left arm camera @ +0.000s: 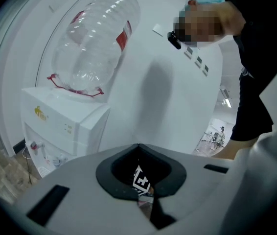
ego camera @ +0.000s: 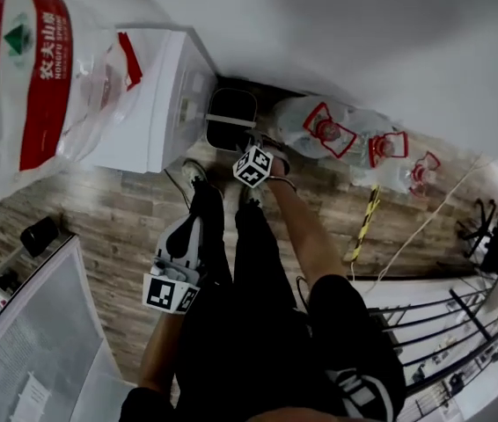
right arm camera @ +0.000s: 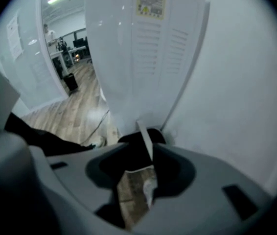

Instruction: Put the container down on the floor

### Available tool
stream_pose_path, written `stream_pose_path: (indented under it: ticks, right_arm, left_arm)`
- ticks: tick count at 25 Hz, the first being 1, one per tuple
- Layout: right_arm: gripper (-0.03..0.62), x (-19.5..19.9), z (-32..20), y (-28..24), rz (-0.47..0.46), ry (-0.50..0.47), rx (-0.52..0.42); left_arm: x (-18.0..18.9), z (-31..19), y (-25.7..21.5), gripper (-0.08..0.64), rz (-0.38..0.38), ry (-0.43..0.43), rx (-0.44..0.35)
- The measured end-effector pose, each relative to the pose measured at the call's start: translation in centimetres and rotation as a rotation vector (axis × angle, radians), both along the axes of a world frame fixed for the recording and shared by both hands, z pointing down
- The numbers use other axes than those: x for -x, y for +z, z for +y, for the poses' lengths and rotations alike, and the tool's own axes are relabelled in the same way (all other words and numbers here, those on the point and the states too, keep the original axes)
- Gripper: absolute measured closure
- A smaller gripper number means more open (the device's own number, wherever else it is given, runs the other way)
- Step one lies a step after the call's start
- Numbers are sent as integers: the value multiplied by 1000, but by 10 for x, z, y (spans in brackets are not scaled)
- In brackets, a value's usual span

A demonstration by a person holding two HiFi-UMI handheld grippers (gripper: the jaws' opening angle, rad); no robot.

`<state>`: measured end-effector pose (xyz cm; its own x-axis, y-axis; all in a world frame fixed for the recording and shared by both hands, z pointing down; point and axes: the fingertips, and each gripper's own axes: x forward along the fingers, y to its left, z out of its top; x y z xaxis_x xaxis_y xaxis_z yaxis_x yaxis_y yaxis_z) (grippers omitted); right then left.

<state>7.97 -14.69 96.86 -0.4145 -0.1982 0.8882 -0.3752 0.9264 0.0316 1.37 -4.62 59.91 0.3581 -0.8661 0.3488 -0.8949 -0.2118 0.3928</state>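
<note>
Down at the far left of the head view, the big water bottle (ego camera: 29, 86) sits neck-down on the white dispenser (ego camera: 157, 104), red label facing us. Moving in, the left gripper (left arm camera: 142, 197) hangs beside the person's black trouser leg (ego camera: 249, 271). Its own view says the jaws are together, nothing between them, only a thin slit showing.

Next along, tucked just beside the dispenser and close to the wall, there's the container (ego camera: 230, 114): a small dark bin with a pale rim, low over the wooden floor (ego camera: 99, 227). Whether its base is actually touching the boards, I cannot tell from here.

And here's the right gripper (right arm camera: 147, 153), reaching straight down to it. Its view shows the jaws closed in on a thin white edge of the container's rim. Floorboards are visible underneath and the dispenser's vented panel rises just behind.

Further right, empty bottles (ego camera: 333, 130) lie on their sides along the wall. A yellow-and-black striped strip (ego camera: 365, 218) lies on the floor near them. Over in the bottom right corner, a wire rack (ego camera: 447, 332) fills the edge of the picture.
</note>
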Motion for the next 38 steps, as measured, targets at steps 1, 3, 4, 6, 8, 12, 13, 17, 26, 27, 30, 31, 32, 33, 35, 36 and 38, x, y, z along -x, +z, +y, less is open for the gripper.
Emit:
stream_pose_path:
  ticks: [1, 3, 4, 6, 8, 12, 13, 17, 26, 27, 30, 31, 32, 33, 35, 36, 38]
  right_arm:
    - [425, -2, 0, -10, -13, 20, 13]
    - [425, -3, -1, -34, -43, 56, 31]
    - [426, -3, 0, -46, -58, 70, 35]
    - [436, -3, 1, -70, -83, 96, 47]
    - [458, -4, 1, -92, -105, 128, 59]
    - [499, -7, 2, -138, -140, 229, 70]
    - [512, -7, 2, -151, -152, 257, 75]
    - [541, -6, -3, -203, -201, 366, 79]
    - [549, -5, -1, -300, -308, 579, 68]
    - [549, -6, 1, -310, -309, 586, 59]
    - [549, -7, 5, -345, -340, 601, 12]
    - [549, -7, 6, -358, -360, 612, -7]
    - [549, -7, 5, -371, -382, 625, -25]
    - [549, -7, 5, -385, -405, 636, -42]
    - [549, -6, 6, -411, -450, 646, -72]
    - [549, -6, 7, -424, -471, 644, -88]
    - [549, -5, 10, -451, -512, 636, -122]
  left_arm:
    - [0, -3, -5, 528, -11, -1, -9]
    - [3, -7, -18, 528, -27, -7, -27]
    - [4, -9, -26, 528, -36, -9, -35]
    - [8, -11, -41, 528, -62, -9, -51]
    - [15, -16, -51, 528, -87, -9, -63]
    - [31, -22, -72, 528, -123, -2, -88]
    - [35, -23, -77, 528, -128, 4, -94]
    - [45, -28, -92, 528, -108, 40, -90]
    - [84, -43, -132, 528, -76, 73, -115]
    - [87, -44, -136, 528, -71, 77, -120]
    - [91, -45, -150, 528, -62, 88, -133]
    - [92, -46, -155, 528, -60, 89, -139]
    - [94, -47, -160, 528, -60, 89, -147]
    - [95, -48, -165, 528, -59, 88, -153]
    - [95, -51, -175, 528, -52, 88, -165]
    - [93, -52, -181, 528, -48, 88, -174]
    - [90, -54, -194, 528, -45, 93, -201]
